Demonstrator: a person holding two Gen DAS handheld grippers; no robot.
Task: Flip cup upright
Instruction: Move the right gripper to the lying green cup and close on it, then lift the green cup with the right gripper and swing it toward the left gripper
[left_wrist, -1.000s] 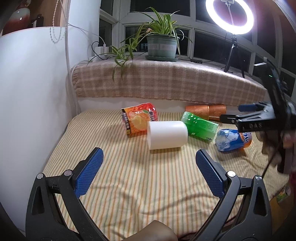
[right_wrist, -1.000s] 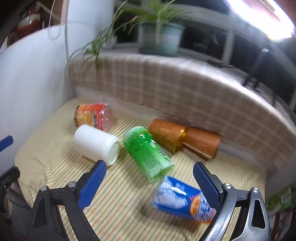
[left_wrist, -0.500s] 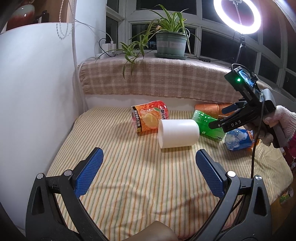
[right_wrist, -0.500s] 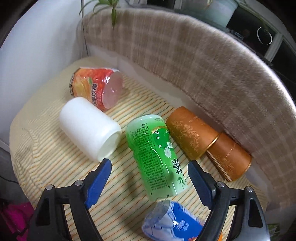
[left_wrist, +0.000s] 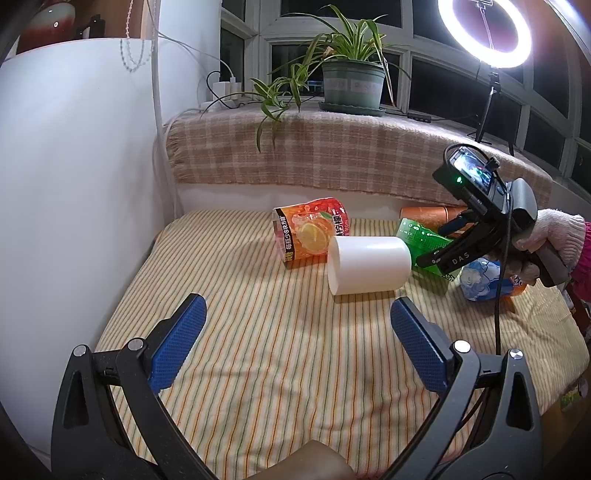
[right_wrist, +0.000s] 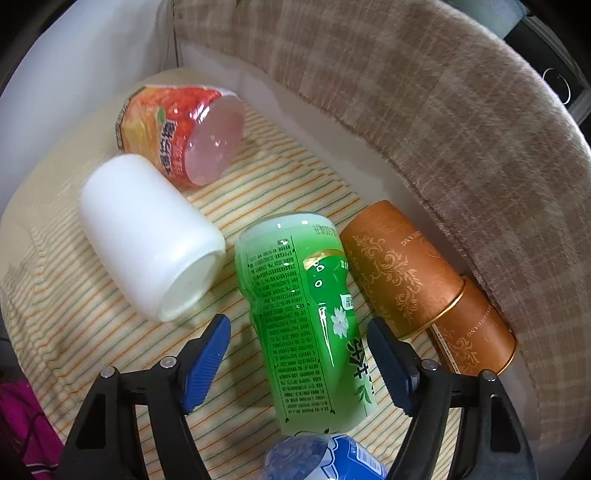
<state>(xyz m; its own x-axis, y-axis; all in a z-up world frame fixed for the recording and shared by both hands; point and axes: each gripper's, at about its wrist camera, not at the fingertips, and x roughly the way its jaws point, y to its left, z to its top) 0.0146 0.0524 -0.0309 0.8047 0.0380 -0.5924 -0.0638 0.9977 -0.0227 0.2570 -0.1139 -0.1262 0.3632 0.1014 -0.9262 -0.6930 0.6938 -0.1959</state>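
Left wrist view: left gripper (left_wrist: 297, 345) spread wide, empty, above striped cloth (left_wrist: 258, 350); white cup (left_wrist: 369, 265) lay on its side beyond.

Right wrist view: right gripper (right_wrist: 299, 356) spread wide, straddling green cup (right_wrist: 306, 314), which lay sideways between white cup (right_wrist: 147, 236) and orange cup (right_wrist: 399, 266).

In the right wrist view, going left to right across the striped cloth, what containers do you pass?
White cup → green cup → copper-colored canister. The orange-label cup and blue cup overlap these in the order, so I left them out.
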